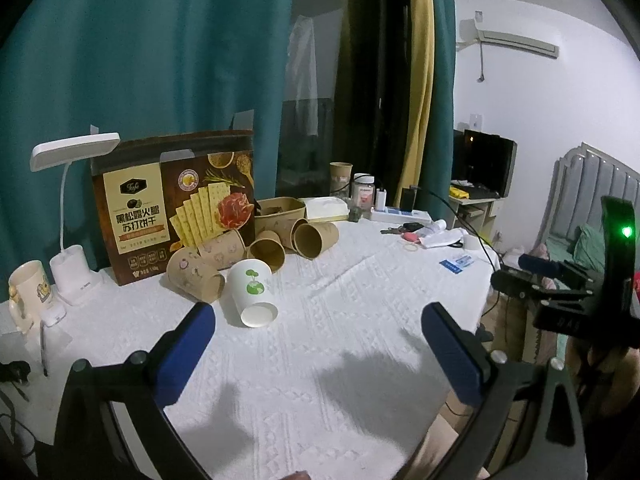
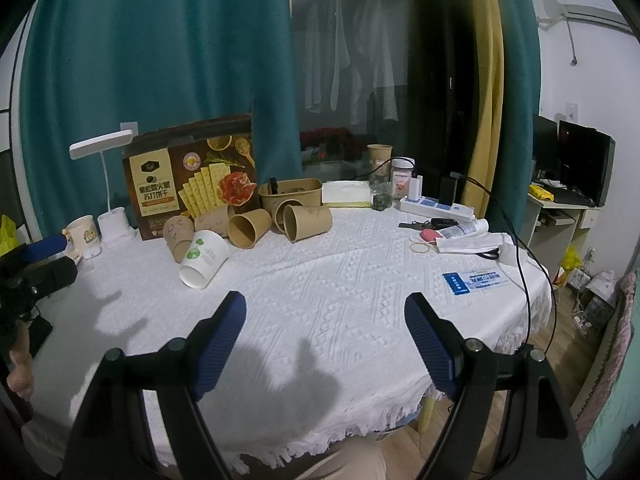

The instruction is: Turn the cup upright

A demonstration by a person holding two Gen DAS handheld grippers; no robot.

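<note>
A white paper cup with a green print [image 1: 253, 293] lies tipped on the white tablecloth, leaning on several brown paper cups [image 1: 276, 249] lying on their sides. It also shows in the right wrist view [image 2: 203, 258], left of centre. My left gripper [image 1: 318, 322] is open and empty, above the cloth, with the white cup just beyond its left finger. My right gripper [image 2: 325, 312] is open and empty over the bare cloth, to the right of the white cup and nearer than it. The right gripper's body shows at the right edge of the left wrist view [image 1: 560, 284].
A cracker box [image 1: 176, 204], desk lamp [image 1: 74, 152] and mug [image 1: 30, 288] stand at the back left. A brown tub [image 2: 290, 196], tissue box, jars, power strip [image 2: 436, 206], keys, papers and a blue card [image 2: 476, 280] lie at the back and right. The table edge runs near right.
</note>
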